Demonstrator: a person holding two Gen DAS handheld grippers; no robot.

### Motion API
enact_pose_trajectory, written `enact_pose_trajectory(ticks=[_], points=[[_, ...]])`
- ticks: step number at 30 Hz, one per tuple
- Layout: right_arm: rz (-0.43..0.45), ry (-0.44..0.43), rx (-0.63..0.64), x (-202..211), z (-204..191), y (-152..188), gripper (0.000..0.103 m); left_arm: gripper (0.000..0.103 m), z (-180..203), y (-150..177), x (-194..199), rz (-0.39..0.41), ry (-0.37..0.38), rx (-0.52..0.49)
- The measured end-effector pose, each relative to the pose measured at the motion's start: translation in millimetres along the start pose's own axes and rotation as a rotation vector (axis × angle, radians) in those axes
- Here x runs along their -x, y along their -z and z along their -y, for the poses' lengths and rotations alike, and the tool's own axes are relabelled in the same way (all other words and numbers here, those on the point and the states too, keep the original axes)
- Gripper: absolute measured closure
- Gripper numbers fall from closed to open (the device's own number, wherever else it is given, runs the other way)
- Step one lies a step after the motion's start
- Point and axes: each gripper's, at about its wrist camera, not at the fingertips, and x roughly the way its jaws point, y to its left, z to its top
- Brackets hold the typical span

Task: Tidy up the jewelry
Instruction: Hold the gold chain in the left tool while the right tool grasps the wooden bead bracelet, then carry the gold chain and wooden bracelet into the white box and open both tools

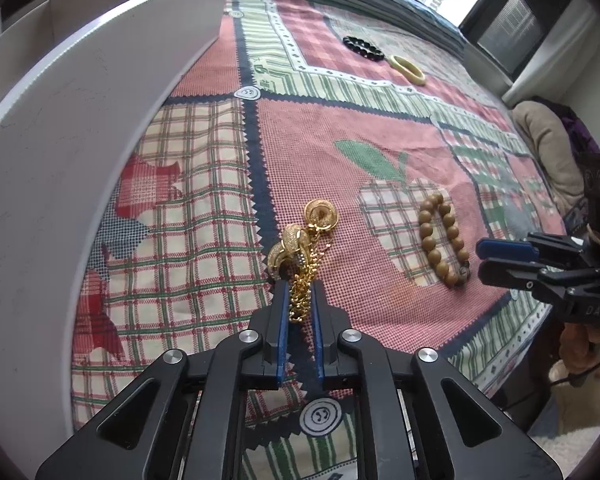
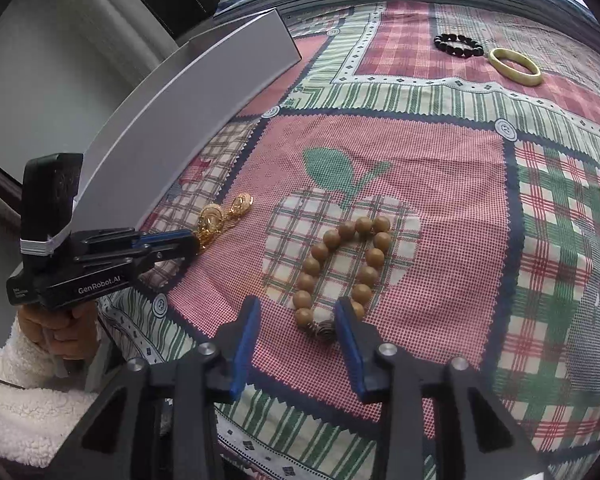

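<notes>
My left gripper (image 1: 299,284) is shut on a gold chain necklace (image 1: 302,252) whose pendants lie on the patchwork cloth; it also shows in the right wrist view (image 2: 220,220). A brown wooden bead bracelet (image 2: 342,272) lies on the apple patch, also seen in the left wrist view (image 1: 444,238). My right gripper (image 2: 298,312) is open, its jaws either side of the bracelet's near end, low over the cloth. A black bead bracelet (image 2: 458,45) and a cream bangle (image 2: 516,66) lie at the far side.
A grey open box (image 1: 80,92) stands on the left of the cloth-covered table (image 1: 380,128); its wall also shows in the right wrist view (image 2: 188,108). The table's right edge drops off near a cushion (image 1: 548,136).
</notes>
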Motion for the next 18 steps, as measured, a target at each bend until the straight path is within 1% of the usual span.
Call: enact_pose_trajectory(ticks=[1,2,3,5,8,11,12,13,14,15,17,18], points=[[0.015,0.022,-0.004,4,0,-2,0.064,0.081,0,0,1,0.002,0.003,-0.004],[0.026,0.055,-0.005,7,1,-2,0.064,0.070,0,1,2,0.005,-0.001,-0.011],[0.025,0.091,-0.008,8,3,-1,0.064,0.062,1,2,3,0.007,-0.006,-0.021],[0.018,0.148,-0.015,5,7,-1,0.064,0.060,3,3,0,0.002,-0.016,-0.045],[0.011,0.184,-0.020,-8,12,-5,0.064,0.060,9,2,-5,0.001,-0.028,-0.071],[0.016,0.220,0.004,-20,8,-8,0.064,0.061,16,-2,-10,0.014,-0.057,-0.099],[0.015,0.229,0.008,-24,7,-8,0.064,0.067,18,-3,-12,0.016,-0.072,-0.110],[0.017,0.243,0.020,-27,4,-7,0.068,0.076,20,-4,-13,0.014,-0.089,-0.123],[0.022,0.282,0.047,-29,0,-8,0.091,0.087,21,-5,-15,0.008,-0.095,-0.135],[0.017,0.301,0.055,-30,-2,-8,0.091,0.098,21,-6,-14,0.004,-0.088,-0.133],[0.029,0.251,0.017,-22,-1,-8,0.091,0.099,18,-9,-11,-0.010,-0.049,-0.097],[0.043,0.240,0.009,-16,-1,-9,0.091,0.099,17,-10,-7,-0.001,-0.038,-0.083]])
